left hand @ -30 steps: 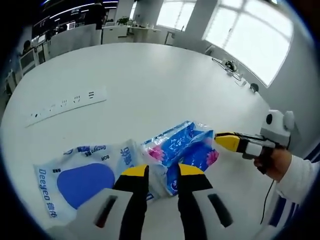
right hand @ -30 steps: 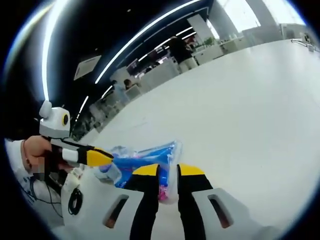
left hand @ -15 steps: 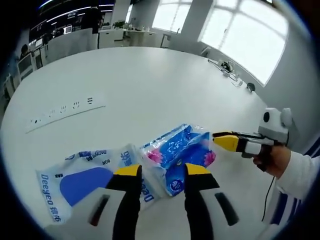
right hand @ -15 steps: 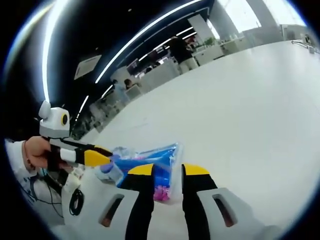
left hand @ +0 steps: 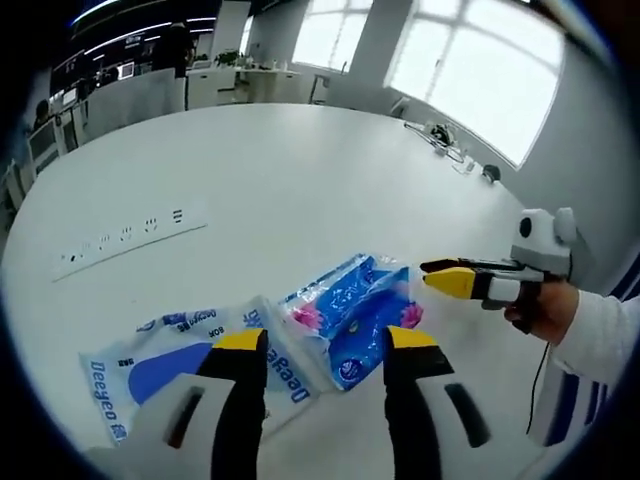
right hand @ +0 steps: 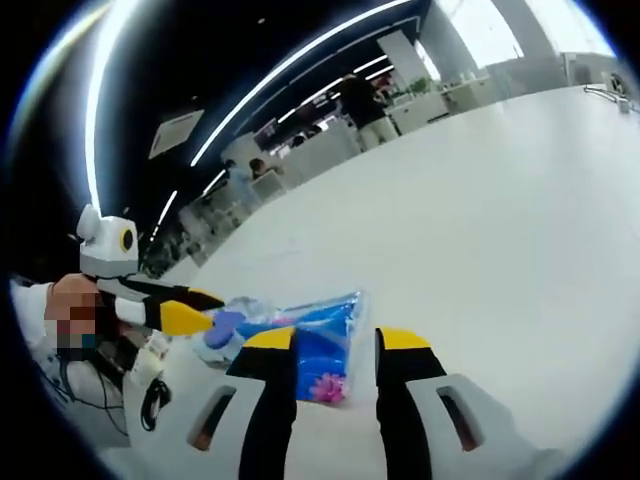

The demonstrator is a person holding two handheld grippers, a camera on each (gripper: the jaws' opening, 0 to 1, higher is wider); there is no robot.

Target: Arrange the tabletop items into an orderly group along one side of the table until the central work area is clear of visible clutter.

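Leftmost in the left gripper view, a flat white plastic packet with a big blue oval and blue "Deeyeo" lettering [left hand: 175, 365] lies on the broad white counter [left hand: 300, 190], partly behind the left tool's [left hand: 325, 345] near jaw. Farther back on that side, a long white power strip with a row of sockets [left hand: 125, 237] lies flush on the surface, well apart from the packets. Moving right, a crinkly blue plastic tissue pack with pink flower print [left hand: 355, 310] lies just beside the white packet, their edges touching or overlapping. The left tool's yellow-tipped black jaws stand wide apart with nothing between them; the blue pack's near end sits just beyond the gap. Further right, the right tool [left hand: 440, 277] comes in from the side, held by a hand [left hand: 540, 310] in a white sleeve; its yellow tip sits close beside the blue pack's far corner, and whether it touches cannot be told.

Over in the right gripper view, the left tool [right hand: 185, 315] enters from the left, its yellow tip near the blue pack [right hand: 310, 345]. The right tool's [right hand: 335, 345] jaws are spread wide and hold nothing, the pack lying on the counter [right hand: 480, 200] just ahead of the gap.
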